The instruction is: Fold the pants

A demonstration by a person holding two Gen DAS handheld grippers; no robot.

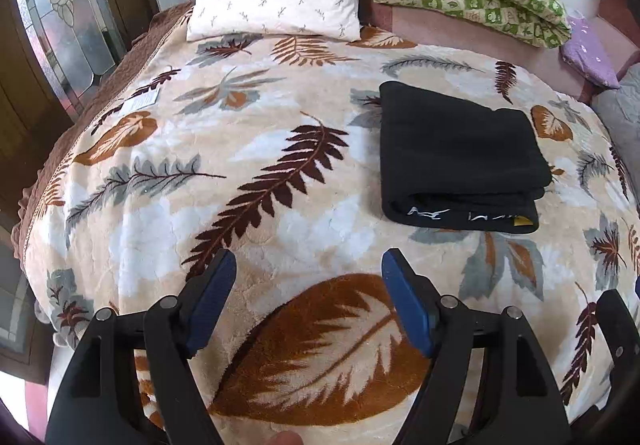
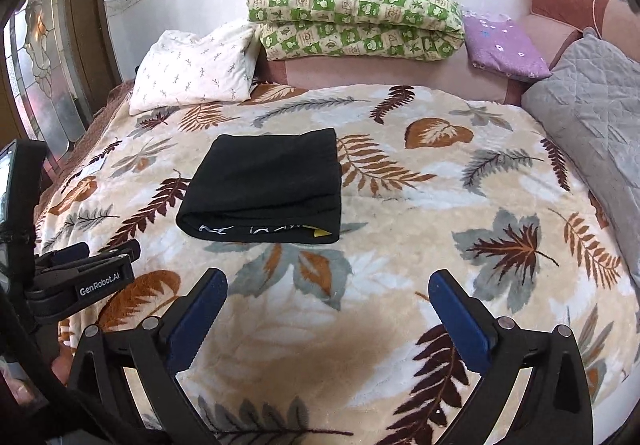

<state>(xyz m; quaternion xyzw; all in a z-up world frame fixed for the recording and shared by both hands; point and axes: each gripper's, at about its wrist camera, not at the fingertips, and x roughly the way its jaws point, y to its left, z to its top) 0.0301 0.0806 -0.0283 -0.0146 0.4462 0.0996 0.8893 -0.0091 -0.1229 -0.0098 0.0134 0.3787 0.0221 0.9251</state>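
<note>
While the black pants (image 2: 264, 185) sit folded into a compact rectangle on the leaf-print blanket (image 2: 400, 245) of the bed, both tools hang clear of them. Left hand-held gripper (image 1: 308, 285): jaws apart, nothing between them, only blanket below. Right hand-held gripper (image 2: 328, 305): jaws spread wide, also empty. Pants lie a little beyond the fingertips in both views, toward the right in the left wrist view, left of centre in the right wrist view.

Judgement: fold looks done or nearly so.

Risks from here:
- Near edge of the stack shows loose layers, with white lettering and a yellow tag (image 2: 320, 233) peeking out. A finger dragged across it could peel the top layer open.
- Blanket is plush and soft; pressing down beside the stack could tilt or slump it.
- Grabbing one layer only, instead of the whole stack, would undo the fold.

Hard to make out:
- Lettering on the pants is unreadable.
- Waistband versus leg ends: cannot tell, fabric is uniformly black.
- Far side of the stack is hidden, so evenness of the layers there is unknown.
- Person is almost entirely out of frame; only a fingertip shows at the bottom edge of the left wrist view.
- Fisheye bends the bed edges; green checked quilt (image 2: 352, 21) and white pillow (image 2: 192, 69) at the head are well apart from the pants.
</note>
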